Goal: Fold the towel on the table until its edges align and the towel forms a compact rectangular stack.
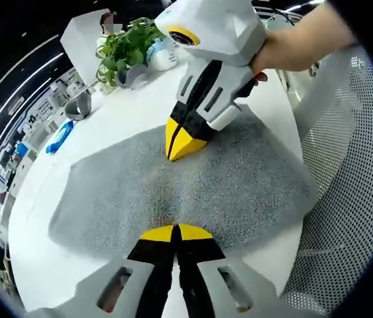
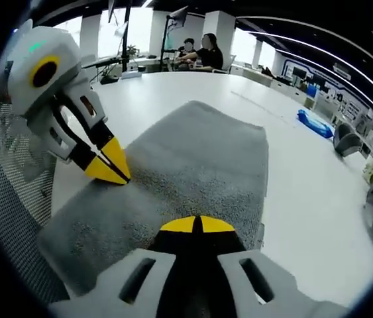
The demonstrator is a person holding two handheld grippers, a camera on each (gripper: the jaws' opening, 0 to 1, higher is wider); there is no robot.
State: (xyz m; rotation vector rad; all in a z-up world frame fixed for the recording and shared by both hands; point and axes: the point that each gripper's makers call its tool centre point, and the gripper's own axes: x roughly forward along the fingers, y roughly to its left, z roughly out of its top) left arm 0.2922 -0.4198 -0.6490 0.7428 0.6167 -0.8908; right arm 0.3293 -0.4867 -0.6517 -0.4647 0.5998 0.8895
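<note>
Grey towel (image 1: pixel 193 185) lies flat on white bench (image 1: pixel 126 119), close to bench edge nearest the person; looks already folded at least once, double edge visible along its side in right gripper view (image 2: pixel 193 159).

Left gripper (image 1: pixel 175 232): yellow tips pressed together, jaws closed, tips resting on towel's near edge. A small pucker in the cloth runs up from the tips; can't tell if any cloth is caught between them. Same gripper seen in right gripper view (image 2: pixel 110 165), tips down on towel by its edge, jaws together.

Right gripper (image 2: pixel 196 225): yellow tips pressed together, sitting on towel surface near its edge; whether cloth is pinched, can't tell. In left gripper view it comes in from above (image 1: pixel 183 139), held by a hand (image 1: pixel 285 50), tips closed and touching towel around the middle of its far edge.

Grippers are apart, facing each other across the towel.

Other items: potted plant (image 1: pixel 126 50) at far end of bench, blue item (image 1: pixel 59 137) near bench's side edge. Mesh chair (image 1: pixel 345 192) just beside bench. Two seated people (image 2: pixel 199 50) at far end of bench.
</note>
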